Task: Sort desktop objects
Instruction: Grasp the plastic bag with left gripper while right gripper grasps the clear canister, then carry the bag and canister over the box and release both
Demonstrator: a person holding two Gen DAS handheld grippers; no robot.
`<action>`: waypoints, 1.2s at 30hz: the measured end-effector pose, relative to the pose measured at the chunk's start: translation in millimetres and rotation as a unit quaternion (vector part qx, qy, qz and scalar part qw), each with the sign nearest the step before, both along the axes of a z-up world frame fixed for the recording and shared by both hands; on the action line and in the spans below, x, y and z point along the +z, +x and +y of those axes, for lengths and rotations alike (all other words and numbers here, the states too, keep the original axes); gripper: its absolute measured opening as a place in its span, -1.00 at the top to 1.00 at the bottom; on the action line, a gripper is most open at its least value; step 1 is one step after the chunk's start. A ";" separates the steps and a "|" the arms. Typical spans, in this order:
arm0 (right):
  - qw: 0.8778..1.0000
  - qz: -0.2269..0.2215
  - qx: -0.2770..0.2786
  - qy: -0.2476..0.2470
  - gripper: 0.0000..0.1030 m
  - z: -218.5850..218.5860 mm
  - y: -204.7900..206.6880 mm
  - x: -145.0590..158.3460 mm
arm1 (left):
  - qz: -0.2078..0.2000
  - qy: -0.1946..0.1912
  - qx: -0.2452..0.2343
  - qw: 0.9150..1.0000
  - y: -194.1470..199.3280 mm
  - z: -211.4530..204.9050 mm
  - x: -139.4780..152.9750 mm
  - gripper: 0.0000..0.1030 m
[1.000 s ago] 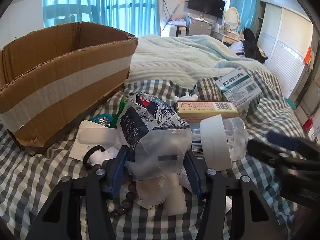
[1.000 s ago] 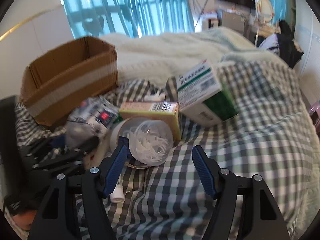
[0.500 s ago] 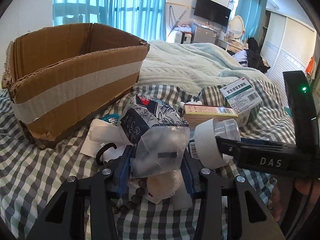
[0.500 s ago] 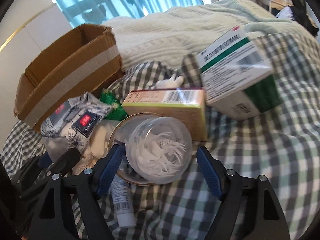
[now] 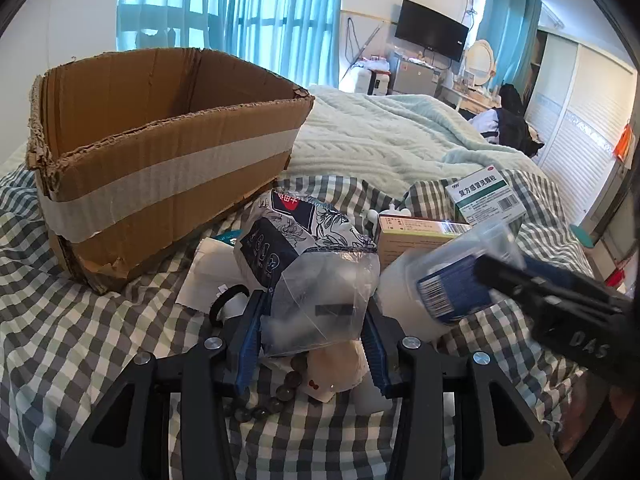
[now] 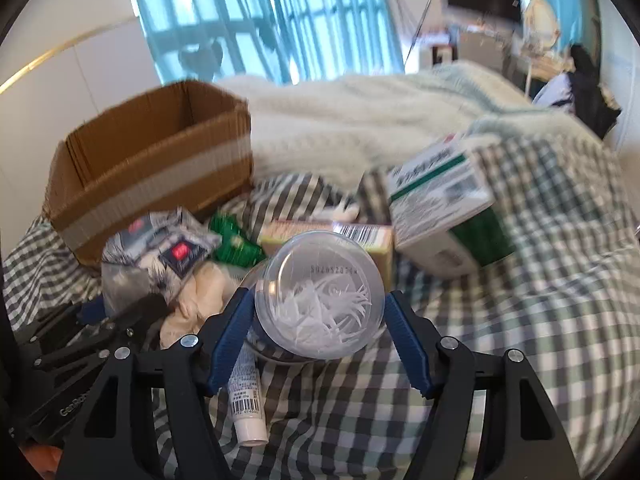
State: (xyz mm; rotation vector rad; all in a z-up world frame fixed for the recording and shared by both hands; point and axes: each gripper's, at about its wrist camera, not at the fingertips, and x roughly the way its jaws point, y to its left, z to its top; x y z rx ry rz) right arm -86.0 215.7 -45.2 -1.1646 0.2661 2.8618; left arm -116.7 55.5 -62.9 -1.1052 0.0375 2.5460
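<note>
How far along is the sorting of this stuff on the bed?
Nothing looks sorted yet: no item shows inside the cardboard box, though its floor is hidden. In hand: the left gripper grips a clear plastic bag, and the right gripper's jaws are closing around a round tub. Left: two medicine boxes, a tube and the rest.

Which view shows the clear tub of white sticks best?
The right wrist view: the tub lies between the closing right tongs, its clear end facing the camera, the sticks plainly visible. The left wrist view shows only its side, with white cap and blue label, blurred and partly hidden.
</note>
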 end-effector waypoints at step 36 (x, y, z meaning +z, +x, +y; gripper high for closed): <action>0.997 0.072 0.016 0.024 -0.24 -26.2 50.6 76.6 | 0.061 0.029 -0.010 0.998 23.5 -17.1 59.8 0.10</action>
